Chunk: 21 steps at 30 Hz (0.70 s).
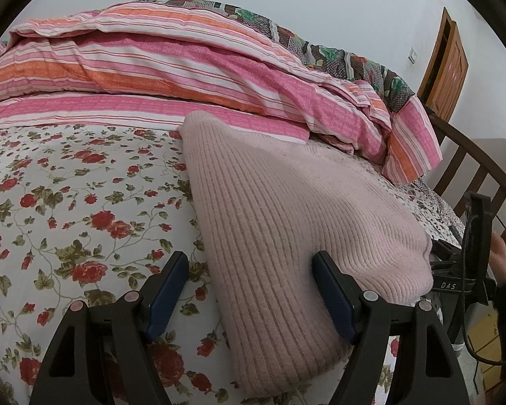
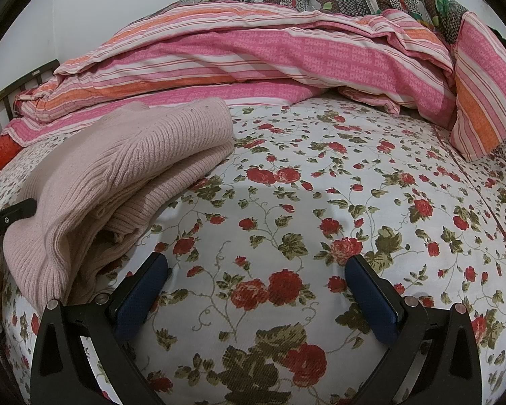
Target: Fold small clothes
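A pale pink ribbed knit sweater point(image 1: 286, 209) lies folded in a thick stack on the floral bed sheet point(image 1: 67, 202). My left gripper point(image 1: 248, 266) is open at the sweater's near edge. Its right finger point(image 1: 330, 290) lies on the knit and its left finger point(image 1: 168, 287) is over the sheet. In the right wrist view the same sweater point(image 2: 118, 175) sits at the left with its layered folds facing me. My right gripper point(image 2: 256, 263) is open over the bare sheet point(image 2: 320, 185), just right of the sweater and clear of it.
A pink and orange striped duvet point(image 1: 185, 67) is heaped along the back of the bed, with a dark floral quilt point(image 1: 320, 50) behind it. A wooden bed rail point(image 1: 482, 175) and a wooden door point(image 1: 445, 67) stand at the right. The other gripper's body point(image 1: 472, 260) and a hand point(image 1: 499, 253) show at the right edge.
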### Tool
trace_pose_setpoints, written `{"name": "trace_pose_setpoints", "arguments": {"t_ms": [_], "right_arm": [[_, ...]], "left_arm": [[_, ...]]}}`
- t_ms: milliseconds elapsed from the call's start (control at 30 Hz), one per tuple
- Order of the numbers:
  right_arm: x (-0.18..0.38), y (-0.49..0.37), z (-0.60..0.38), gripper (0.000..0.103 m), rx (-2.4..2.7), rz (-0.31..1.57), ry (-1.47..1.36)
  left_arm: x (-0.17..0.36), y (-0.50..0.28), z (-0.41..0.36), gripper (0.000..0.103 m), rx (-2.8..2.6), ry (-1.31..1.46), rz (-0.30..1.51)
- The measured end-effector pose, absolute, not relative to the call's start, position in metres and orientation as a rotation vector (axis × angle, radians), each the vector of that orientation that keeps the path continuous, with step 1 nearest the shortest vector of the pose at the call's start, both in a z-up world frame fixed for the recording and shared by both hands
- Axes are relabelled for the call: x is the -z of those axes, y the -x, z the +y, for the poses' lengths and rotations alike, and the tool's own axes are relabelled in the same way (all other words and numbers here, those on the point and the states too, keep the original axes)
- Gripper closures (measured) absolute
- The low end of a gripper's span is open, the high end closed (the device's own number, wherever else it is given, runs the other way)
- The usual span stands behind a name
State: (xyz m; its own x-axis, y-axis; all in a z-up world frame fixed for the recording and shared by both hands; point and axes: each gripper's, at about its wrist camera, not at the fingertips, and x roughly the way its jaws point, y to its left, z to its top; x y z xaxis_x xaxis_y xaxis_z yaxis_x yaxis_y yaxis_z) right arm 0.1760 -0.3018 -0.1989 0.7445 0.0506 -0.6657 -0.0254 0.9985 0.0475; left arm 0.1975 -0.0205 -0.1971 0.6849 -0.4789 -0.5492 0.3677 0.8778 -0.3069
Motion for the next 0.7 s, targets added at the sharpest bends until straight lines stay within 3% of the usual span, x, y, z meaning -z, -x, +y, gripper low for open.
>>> {"name": "trace_pose_setpoints", "arguments": {"t_ms": [700], "right_arm": [[0.191, -0.153, -0.293, 0.0, -0.049, 0.769, -0.022]], "left_arm": [[0.195, -0.185, -0.024, 0.027, 0.48, 0.207, 0.687]]}}
